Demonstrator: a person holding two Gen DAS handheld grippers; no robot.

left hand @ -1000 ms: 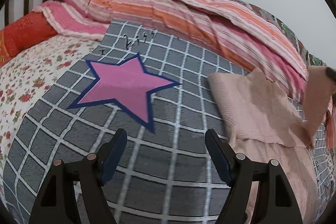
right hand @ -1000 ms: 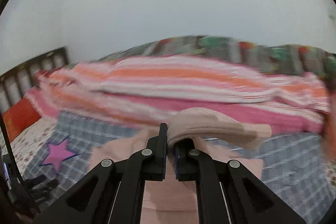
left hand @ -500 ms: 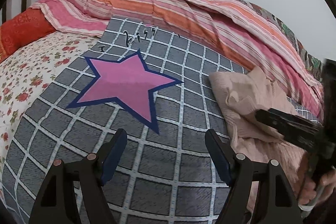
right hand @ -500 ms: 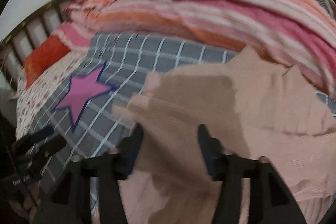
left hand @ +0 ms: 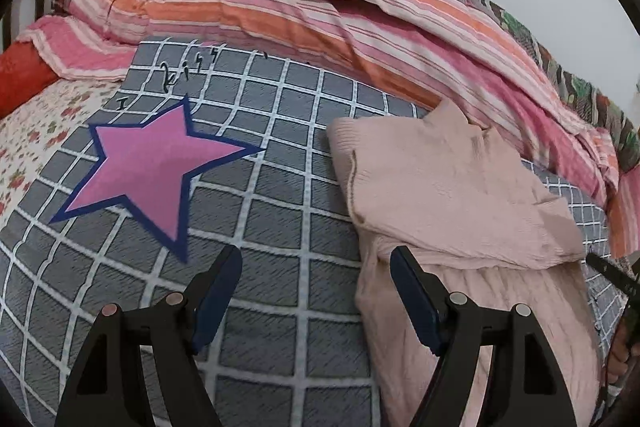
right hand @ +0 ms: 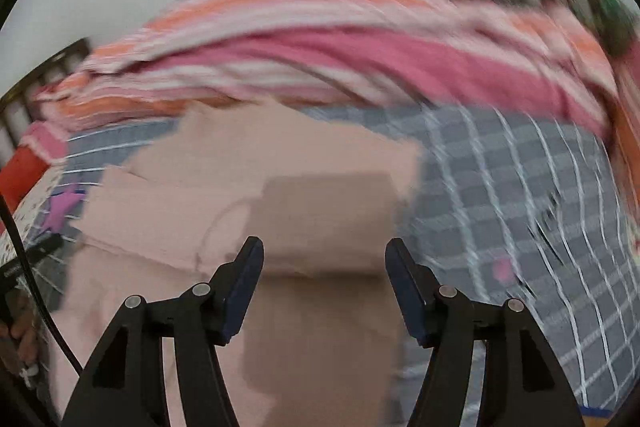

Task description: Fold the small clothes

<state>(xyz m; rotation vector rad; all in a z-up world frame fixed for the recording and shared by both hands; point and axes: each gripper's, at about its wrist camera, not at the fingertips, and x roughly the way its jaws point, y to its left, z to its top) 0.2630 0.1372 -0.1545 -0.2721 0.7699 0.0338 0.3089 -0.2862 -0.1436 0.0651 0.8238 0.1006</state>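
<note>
Left wrist view: the left gripper (left hand: pixel 316 291) hung over the grey checked cover (left hand: pixel 280 211), its two fingers spread wide with nothing between them. The pink garment (left hand: pixel 452 187) lay off to about two o'clock from that claw, partly folded, an upper layer doubled over a longer part that ran down toward five o'clock. Its long axis went roughly from twelve to six, and its near left edge passed just beside the right-hand finger, though whether they touched I could not tell. A pink star (left hand: pixel 152 167) printed on the cover sat at about ten o'clock, well apart from the garment. The striped quilt (left hand: pixel 320 15) was heaped along the far side from nine to two o'clock. A sliver of the right gripper (left hand: pixel 612 273) showed at the four o'clock edge, past the garment's right corner.

Right wrist view: the picture was smeared by motion. The right gripper (right hand: pixel 324 287) also stood with fingers apart and empty. The pink garment (right hand: pixel 256 187) filled the frame dead ahead at twelve o'clock and under the claw, one darker flap lying straight between the fingers. The grey checked cover (right hand: pixel 520 187) spread out at two o'clock.

To my eye the right claw was the nearer one, squarely over the cloth, so the next fold looked to be its job; the left would need to shift toward two o'clock to catch the edge.
</note>
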